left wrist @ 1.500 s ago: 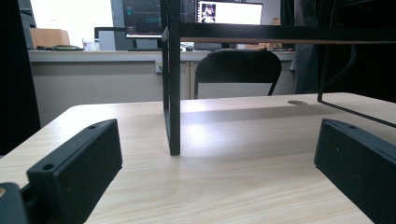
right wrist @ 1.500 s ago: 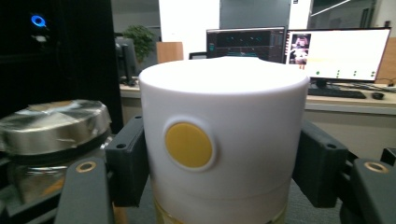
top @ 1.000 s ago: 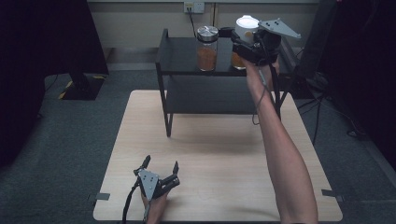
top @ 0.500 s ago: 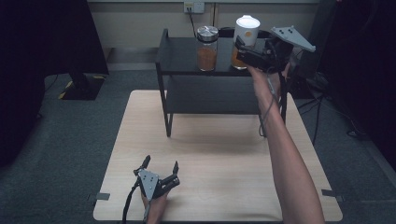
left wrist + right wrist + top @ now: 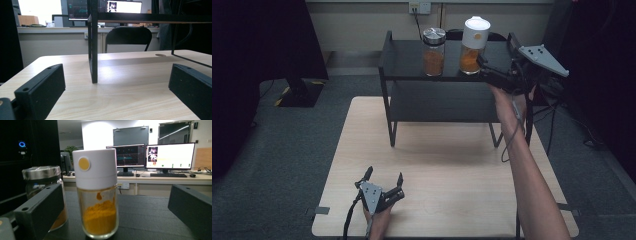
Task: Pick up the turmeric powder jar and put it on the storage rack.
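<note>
High view: a black two-tier shelf rack (image 5: 447, 60) stands at the far end of the pale wooden table (image 5: 452, 160); on its top tier stands the white-capped spice jar (image 5: 474, 46), upright, clear-walled, holding orange powder in its lower part; just to its left, near but apart, stands a glass jar with a metal lid (image 5: 433, 51), also holding orange-brown contents; the right gripper (image 5: 486, 70) is held at the right front of the top tier, its jaws having just been opening and now spread, close beside the white-capped jar without pressing on it; the left gripper (image 5: 384, 180) rests low at the near edge of the table, jaws apart, nothing between them. Left gripper view: both black jaws stand wide over bare tabletop; a leg of the rack rises ahead between them; a black chair (image 5: 128, 38) stands beyond the table. Right gripper view: the white-capped jar sits ahead between the spread jaws, clear of both; its cap is tall, plain white, with a round yellow dot near the top; powder clings in smears to the glass above the heap; the metal-lidded jar stands partly behind the left jaw; lit monitors (image 5: 170, 156) sit on a desk in the background.
</note>
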`<state>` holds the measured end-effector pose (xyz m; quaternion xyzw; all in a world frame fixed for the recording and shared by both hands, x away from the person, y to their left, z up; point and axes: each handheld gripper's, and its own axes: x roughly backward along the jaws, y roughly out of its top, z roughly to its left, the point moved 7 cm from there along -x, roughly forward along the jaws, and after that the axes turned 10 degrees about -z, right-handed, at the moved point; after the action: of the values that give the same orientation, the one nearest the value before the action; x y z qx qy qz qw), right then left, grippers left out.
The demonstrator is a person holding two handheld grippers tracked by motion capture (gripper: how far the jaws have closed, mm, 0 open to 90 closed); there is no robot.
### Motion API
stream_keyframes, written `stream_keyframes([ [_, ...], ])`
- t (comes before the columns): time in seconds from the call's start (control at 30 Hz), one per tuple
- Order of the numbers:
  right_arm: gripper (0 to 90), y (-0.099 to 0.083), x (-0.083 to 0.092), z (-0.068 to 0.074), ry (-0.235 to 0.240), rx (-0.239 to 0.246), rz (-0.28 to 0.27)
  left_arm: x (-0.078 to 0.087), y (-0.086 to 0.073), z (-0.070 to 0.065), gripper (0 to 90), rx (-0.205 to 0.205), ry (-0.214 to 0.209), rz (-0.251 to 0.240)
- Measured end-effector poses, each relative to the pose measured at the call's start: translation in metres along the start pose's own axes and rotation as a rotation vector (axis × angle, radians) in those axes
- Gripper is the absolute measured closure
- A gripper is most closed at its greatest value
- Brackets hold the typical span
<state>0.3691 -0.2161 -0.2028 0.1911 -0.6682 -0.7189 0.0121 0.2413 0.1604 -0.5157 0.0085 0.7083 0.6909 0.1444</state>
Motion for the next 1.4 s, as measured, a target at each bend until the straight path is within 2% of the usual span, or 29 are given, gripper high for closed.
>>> stream_keyframes([
  [0.47, 0.0, -0.011, 0.035, -0.002, 0.036, 0.016, -0.036, 0.000, 0.000, 0.001, 0.1, 0.002, -0.005, -0.001],
  [0.53, 0.0, -0.014, 0.041, -0.003, 0.047, -0.003, -0.038, 0.000, 0.000, 0.001, 0.1, 0.002, -0.005, -0.001],
  [0.57, 0.0, -0.016, 0.043, -0.003, 0.046, 0.003, -0.038, 0.000, 0.000, 0.001, 0.1, 0.002, -0.005, -0.001],
  [0.97, 0.0, -0.051, 0.089, -0.007, 0.043, 0.029, -0.059, 0.000, 0.000, 0.001, 0.1, 0.002, -0.005, -0.001],
  [1.13, 0.0, -0.063, 0.102, -0.006, 0.053, 0.052, -0.048, 0.000, 0.000, 0.000, 0.1, 0.002, -0.005, -0.001],
  [1.4, 0.0, -0.088, 0.125, -0.002, 0.042, 0.059, -0.048, 0.000, 0.000, 0.000, 0.1, 0.002, -0.005, -0.001],
])
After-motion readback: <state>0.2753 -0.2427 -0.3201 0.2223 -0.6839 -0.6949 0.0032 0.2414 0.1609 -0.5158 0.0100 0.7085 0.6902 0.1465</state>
